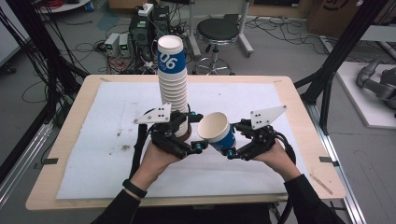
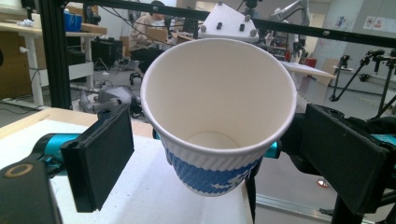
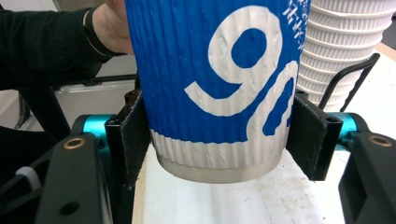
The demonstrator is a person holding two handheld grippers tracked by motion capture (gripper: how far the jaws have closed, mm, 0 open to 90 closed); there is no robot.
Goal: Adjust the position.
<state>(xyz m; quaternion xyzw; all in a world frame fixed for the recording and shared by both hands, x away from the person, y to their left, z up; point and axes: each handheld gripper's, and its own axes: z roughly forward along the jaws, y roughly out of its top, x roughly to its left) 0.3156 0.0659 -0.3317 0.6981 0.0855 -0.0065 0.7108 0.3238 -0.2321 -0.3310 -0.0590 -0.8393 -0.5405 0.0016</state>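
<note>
Fingers of our right gripper (image 1: 232, 148) clamp the loose cup (image 1: 216, 131) near its base, tilted mouth-first toward the left gripper (image 1: 192, 135) — whose jaws stand open, seemingly just beside the cup stack (image 1: 173, 84).

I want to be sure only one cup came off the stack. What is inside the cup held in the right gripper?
Nothing: the cup shows bare white walls and an empty round bottom. The right gripper clamps its base; its underside is hidden.

Left gripper (image 1: 187, 135) jaws spread wide; right gripper (image 1: 233, 144) jaws clamped (seemingly tilted inward), forearms low
</note>
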